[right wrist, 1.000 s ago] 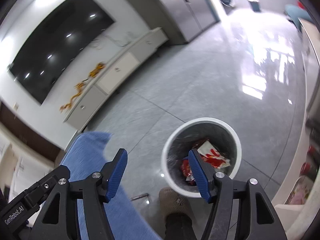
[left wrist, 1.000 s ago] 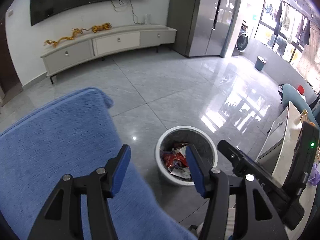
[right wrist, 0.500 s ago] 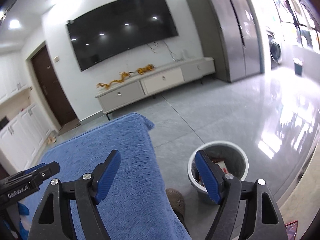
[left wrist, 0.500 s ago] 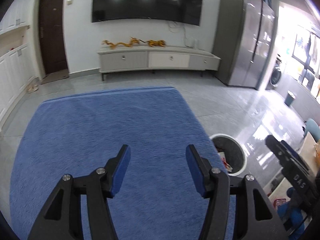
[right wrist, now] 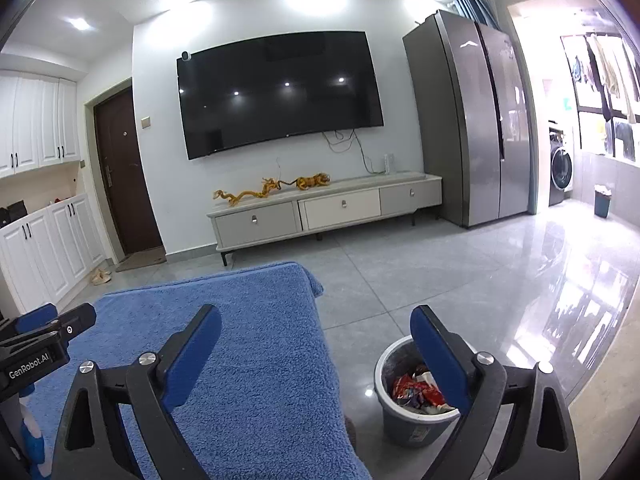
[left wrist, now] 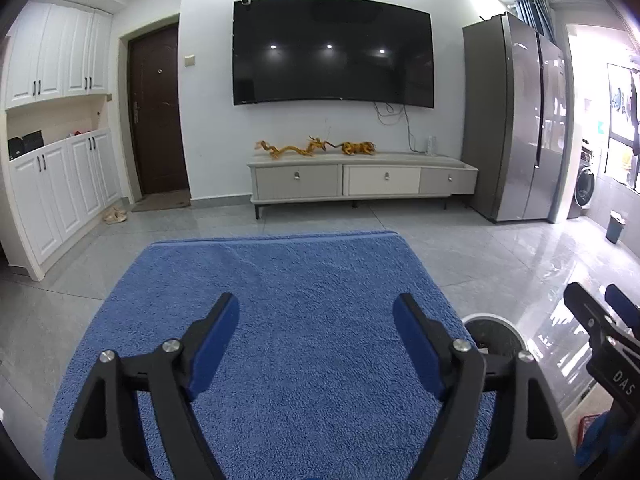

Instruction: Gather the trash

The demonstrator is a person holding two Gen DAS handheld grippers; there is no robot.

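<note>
A grey trash bin with a white rim stands on the floor right of a blue towel-covered surface; red and white wrappers lie inside it. In the left wrist view only the bin's rim shows at the lower right. My left gripper is open and empty above the blue surface. My right gripper is open and empty, over the surface's right edge, its right finger in front of the bin. Each gripper shows at the edge of the other's view.
A low TV cabinet with yellow figurines stands under a wall TV. A steel fridge stands to the right, white cupboards and a dark door to the left. Glossy tiled floor surrounds the bin.
Both grippers have tilted up from looking down into the bin to facing the TV wall. The bin has dropped to the lower right of both views. Both stay open.
</note>
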